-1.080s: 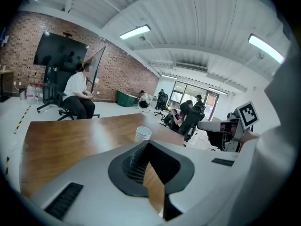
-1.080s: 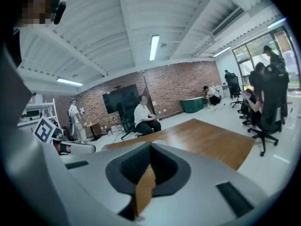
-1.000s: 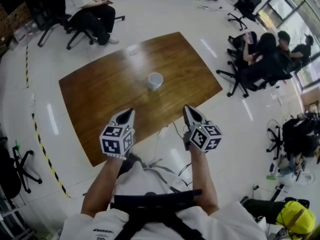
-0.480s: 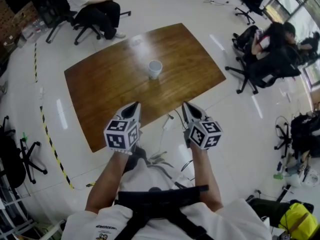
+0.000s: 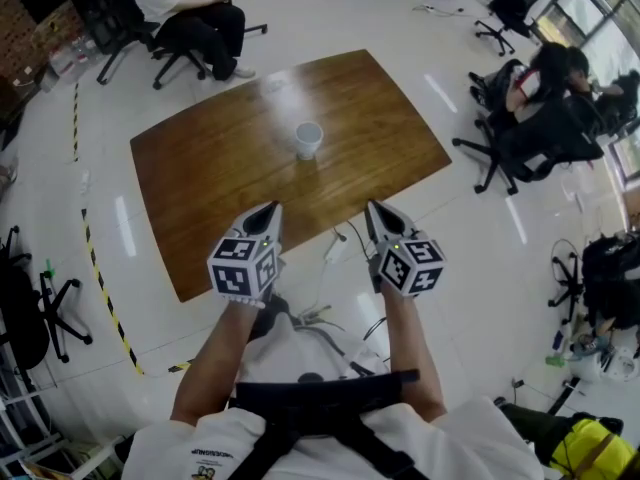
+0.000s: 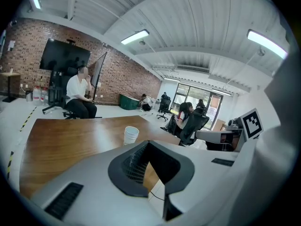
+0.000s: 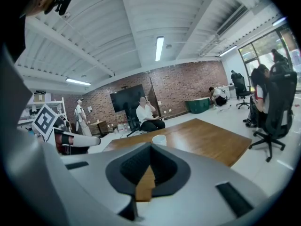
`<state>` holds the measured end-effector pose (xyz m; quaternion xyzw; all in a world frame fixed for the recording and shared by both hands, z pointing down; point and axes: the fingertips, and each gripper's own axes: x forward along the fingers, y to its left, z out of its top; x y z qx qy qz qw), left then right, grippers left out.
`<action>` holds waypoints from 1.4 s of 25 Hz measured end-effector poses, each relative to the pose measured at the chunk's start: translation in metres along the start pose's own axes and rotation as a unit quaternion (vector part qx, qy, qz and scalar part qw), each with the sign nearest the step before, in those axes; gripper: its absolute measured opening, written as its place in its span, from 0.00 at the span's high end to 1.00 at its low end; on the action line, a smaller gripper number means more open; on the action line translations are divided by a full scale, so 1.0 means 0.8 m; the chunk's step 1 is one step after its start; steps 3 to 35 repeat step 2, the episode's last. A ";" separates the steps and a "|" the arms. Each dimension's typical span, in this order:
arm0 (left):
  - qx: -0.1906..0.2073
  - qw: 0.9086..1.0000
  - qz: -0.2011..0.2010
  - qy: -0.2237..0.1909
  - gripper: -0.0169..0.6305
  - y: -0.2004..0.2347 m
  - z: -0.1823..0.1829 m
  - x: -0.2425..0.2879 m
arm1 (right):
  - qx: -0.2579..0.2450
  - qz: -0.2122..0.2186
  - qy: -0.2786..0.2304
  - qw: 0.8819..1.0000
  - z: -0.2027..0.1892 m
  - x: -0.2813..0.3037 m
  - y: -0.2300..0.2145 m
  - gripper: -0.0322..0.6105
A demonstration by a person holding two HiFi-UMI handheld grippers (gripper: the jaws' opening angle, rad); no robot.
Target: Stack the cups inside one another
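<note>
Both closed and empty: left gripper (image 5: 268,211), right gripper (image 5: 373,211), being held at lower centre. White cup (image 5: 309,138) is standing on table (image 5: 220,168), upper centre. Risk: cup being toppled by unopened jaws.

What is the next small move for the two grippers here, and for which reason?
Probably just draw both back. Only one white cup, perhaps already a nested stack, stands on the table; no loose cup shows. The left gripper and right gripper are shut and empty, short of the cup.
</note>
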<state>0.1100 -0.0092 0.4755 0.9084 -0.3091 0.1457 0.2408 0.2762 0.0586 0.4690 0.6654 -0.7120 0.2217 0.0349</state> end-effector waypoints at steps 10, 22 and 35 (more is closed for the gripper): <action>-0.003 1.000 0.000 -0.001 0.98 -0.003 0.000 0.004 | 0.002 -0.001 -0.001 1.000 0.001 -0.001 -0.006 0.95; -0.003 1.000 0.000 -0.001 0.98 -0.003 0.000 0.004 | 0.002 -0.001 -0.001 1.000 0.001 -0.001 -0.006 0.95; -0.003 1.000 0.000 -0.001 0.98 -0.003 0.000 0.004 | 0.002 -0.001 -0.001 1.000 0.001 -0.001 -0.006 0.95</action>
